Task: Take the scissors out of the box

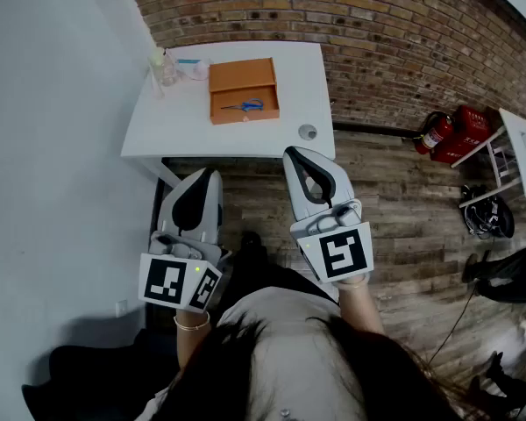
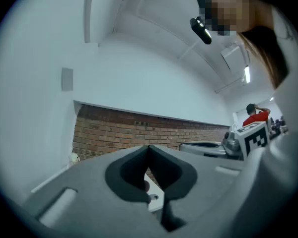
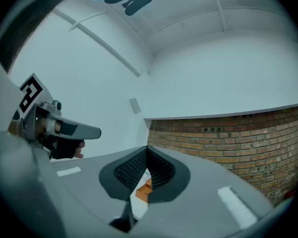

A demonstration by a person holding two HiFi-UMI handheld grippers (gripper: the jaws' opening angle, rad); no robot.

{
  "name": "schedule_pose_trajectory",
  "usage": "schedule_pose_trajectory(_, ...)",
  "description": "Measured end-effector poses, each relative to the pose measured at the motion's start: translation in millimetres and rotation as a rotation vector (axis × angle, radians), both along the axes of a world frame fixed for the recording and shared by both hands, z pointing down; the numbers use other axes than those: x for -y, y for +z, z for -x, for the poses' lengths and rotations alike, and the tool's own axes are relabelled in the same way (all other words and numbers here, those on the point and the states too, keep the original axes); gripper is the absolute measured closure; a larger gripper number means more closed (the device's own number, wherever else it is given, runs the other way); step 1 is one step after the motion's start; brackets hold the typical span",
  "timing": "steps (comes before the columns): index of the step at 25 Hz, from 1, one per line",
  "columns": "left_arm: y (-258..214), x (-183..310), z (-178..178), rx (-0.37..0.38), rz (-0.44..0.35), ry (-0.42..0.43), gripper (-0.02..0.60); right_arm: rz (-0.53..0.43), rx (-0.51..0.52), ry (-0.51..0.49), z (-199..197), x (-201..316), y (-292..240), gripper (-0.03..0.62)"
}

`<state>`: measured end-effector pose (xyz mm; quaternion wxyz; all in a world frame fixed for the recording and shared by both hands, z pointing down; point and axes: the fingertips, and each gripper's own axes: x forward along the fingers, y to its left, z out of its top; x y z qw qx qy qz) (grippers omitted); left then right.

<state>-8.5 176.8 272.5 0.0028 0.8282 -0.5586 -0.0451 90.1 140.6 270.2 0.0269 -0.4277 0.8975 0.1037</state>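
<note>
Hovering short of the white table (image 1: 171, 134), both grippers are empty. The left gripper (image 1: 209, 175) has its jaws pressed together at the tips, and the right gripper (image 1: 292, 153) is clamped tight too, touching nothing. The scissors (image 1: 244, 106), blue-handled, lie flat in the near half of the open orange box (image 1: 241, 75) on the table.
</note>
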Motion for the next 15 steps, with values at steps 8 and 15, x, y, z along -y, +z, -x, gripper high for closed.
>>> schedule_pose_trajectory(8,1.1,6.4,2.1,0.003,0.005,0.003,0.581,0.002,0.044,-0.005,2.7,3.5,-2.7,0.589)
schedule_pose_trajectory(15,7.2,21.9,9.9,0.002,0.023,0.013,0.581,0.012,0.054,0.013,5.6,16.9,-1.8,0.588)
